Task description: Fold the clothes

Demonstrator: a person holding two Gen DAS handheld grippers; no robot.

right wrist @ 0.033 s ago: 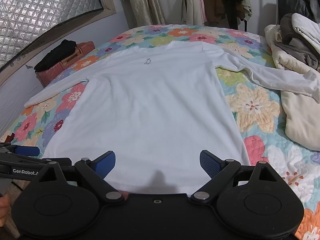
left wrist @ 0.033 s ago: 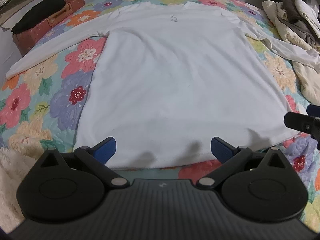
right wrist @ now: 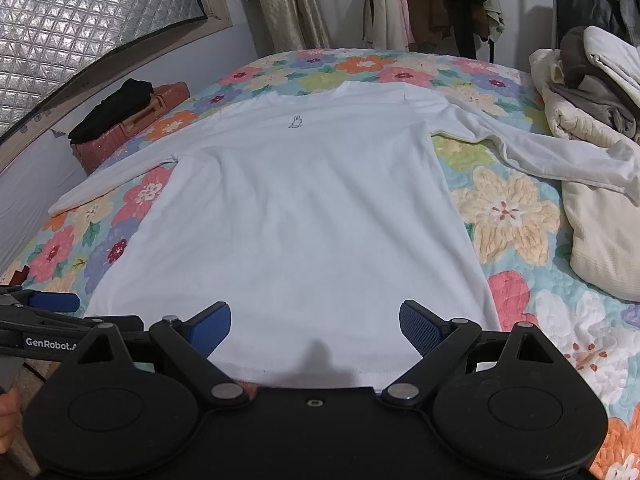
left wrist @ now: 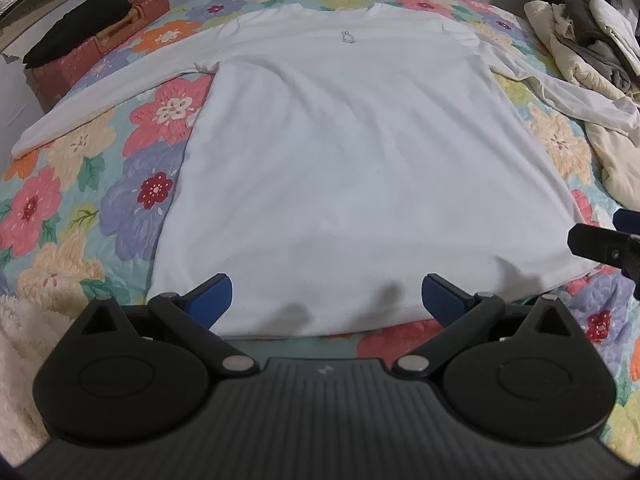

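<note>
A white long-sleeved shirt (left wrist: 344,168) (right wrist: 304,216) lies flat, front up, on the flowered bedspread (left wrist: 60,200), hem nearest me. A small rabbit print (left wrist: 348,37) marks its chest. One sleeve (left wrist: 112,100) stretches out to the left. The other sleeve (right wrist: 552,156) runs right onto a heap of clothes. My left gripper (left wrist: 326,296) hovers open over the hem's left half, nothing between its blue pads (left wrist: 212,296). My right gripper (right wrist: 316,320) is open over the hem's right half, also empty. Each gripper shows at the edge of the other's view.
A reddish-brown case (left wrist: 100,44) with a black garment (left wrist: 80,24) on top sits at the bed's far left. Cream and grey clothes (right wrist: 592,92) are heaped at the right. A fluffy white blanket (left wrist: 16,340) lies near left. Garments hang (right wrist: 392,4) behind the bed.
</note>
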